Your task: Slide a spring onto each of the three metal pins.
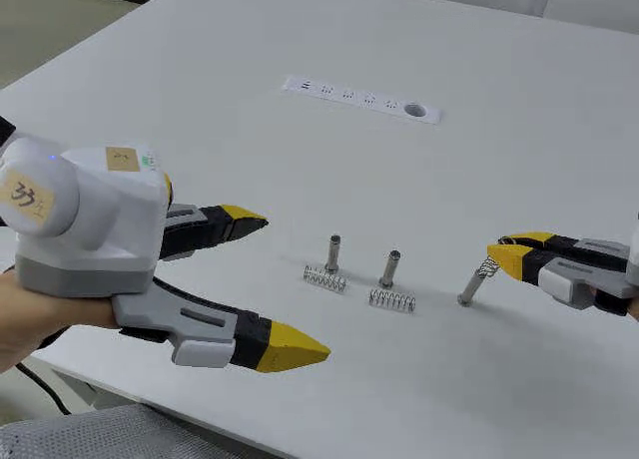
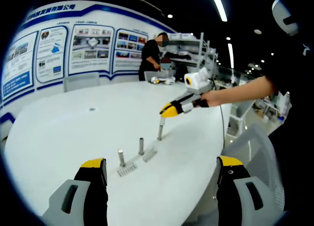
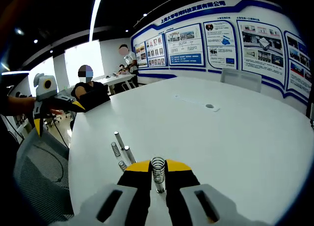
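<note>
Office showroom; wall display boards (image 3: 230, 32); white conference table (image 3: 240, 123).

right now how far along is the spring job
Nothing looks finished yet. In hand: the right gripper is shut on the third spring, at the top of the tilted right pin. Left to do: the left pin and middle pin stand bare, the left spring and middle spring lying beside them. The left gripper is open, holding nothing.
</note>
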### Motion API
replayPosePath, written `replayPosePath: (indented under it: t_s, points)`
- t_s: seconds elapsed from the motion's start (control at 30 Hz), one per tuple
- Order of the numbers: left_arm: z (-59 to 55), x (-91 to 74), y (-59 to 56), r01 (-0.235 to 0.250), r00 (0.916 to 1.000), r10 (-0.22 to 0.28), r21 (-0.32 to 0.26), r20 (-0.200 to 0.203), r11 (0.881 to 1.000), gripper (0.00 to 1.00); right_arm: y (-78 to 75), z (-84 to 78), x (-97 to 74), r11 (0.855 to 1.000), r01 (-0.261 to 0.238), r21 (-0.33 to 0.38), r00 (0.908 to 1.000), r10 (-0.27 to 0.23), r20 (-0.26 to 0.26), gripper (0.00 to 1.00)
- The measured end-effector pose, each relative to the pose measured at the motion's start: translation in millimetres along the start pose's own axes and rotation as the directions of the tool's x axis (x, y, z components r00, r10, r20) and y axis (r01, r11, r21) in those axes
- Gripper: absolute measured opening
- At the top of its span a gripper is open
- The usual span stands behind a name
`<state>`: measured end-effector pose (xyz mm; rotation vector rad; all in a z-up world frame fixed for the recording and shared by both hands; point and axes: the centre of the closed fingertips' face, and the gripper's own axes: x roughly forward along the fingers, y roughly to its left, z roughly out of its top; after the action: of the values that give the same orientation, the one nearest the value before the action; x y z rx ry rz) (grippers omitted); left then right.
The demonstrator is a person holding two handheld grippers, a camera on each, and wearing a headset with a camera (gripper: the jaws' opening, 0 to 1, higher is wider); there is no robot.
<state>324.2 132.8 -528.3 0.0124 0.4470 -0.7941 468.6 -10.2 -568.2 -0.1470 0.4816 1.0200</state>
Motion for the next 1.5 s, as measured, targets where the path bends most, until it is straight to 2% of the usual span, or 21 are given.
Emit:
replayPosePath:
  t_s: [0.2,0.43,0.57,0.7,0.87,0.93,1.03,1.23,1.33,1.43,1.5]
  points:
    - [-2.1,-1.1,-0.4,-0.007,0.9999,0.007,-0.003,-0.012,1.0,0.97,0.1,-0.2,6.2,1.0,-0.012,-0.008,0.9999,0.012,-0.007,0.11]
    - [-5.1,-6.3,1.0,-0.019,0.9996,0.019,-0.008,-0.02,1.0,0.97,2.5,-10.6,11.7,1.0,-0.012,-0.019,0.9993,0.011,-0.035,0.11]
    - [-5.6,-10.2,3.3,-0.031,0.9992,0.031,-0.01,-0.024,0.999,0.97,3.6,-23.4,16.4,0.999,-0.012,-0.048,0.9969,0.008,-0.078,0.11]
    - [-1.0,-14.8,7.2,-0.05,0.9988,0.05,-0.022,-0.001,0.999,0.97,5.2,-28.3,22.0,0.999,-0.013,-0.046,0.9963,0.009,-0.086,0.11]
    - [-4.1,-17.7,9.0,-0.06,0.9981,0.06,-0.02,-0.011,0.998,0.96,5.8,-39.3,29.0,0.998,-0.005,-0.064,0.992,-0.003,-0.126,0.11]
    - [-5.9,-18.2,8.4,-0.059,0.9982,0.059,-0.026,-0.014,0.998,0.96,6.0,-44.0,30.5,0.996,-0.007,-0.09,0.9893,-0.006,-0.146,0.11]
    - [-7.1,-18.4,5.3,-0.055,0.9982,0.055,-0.024,-0.022,0.998,0.96,7.0,-48.7,30.6,0.996,-0.011,-0.091,0.9869,-0.004,-0.161,0.11]
    - [-8.7,-13.2,-0.9,-0.034,0.9985,0.033,-0.011,-0.044,0.999,0.97,5.8,-49.1,28.7,0.998,-0.011,-0.068,0.987,0.0,-0.16,0.11]
    - [-4.8,-12.3,-1.2,-0.034,0.9988,0.034,-0.006,-0.034,0.999,0.97,6.9,-52.9,28.1,0.997,-0.022,-0.073,0.9834,0.008,-0.181,0.12]
    - [1.0,-13.3,-1.1,-0.036,0.9992,0.036,-0.009,-0.018,0.999,0.97,8.9,-52.8,28.2,0.996,-0.043,-0.082,0.9846,0.028,-0.173,0.13]
    - [2.3,-15.5,0.3,-0.043,0.9989,0.043,-0.001,-0.02,0.999,0.97,7.4,-51.0,26.3,0.995,-0.032,-0.093,0.985,0.016,-0.172,0.14]
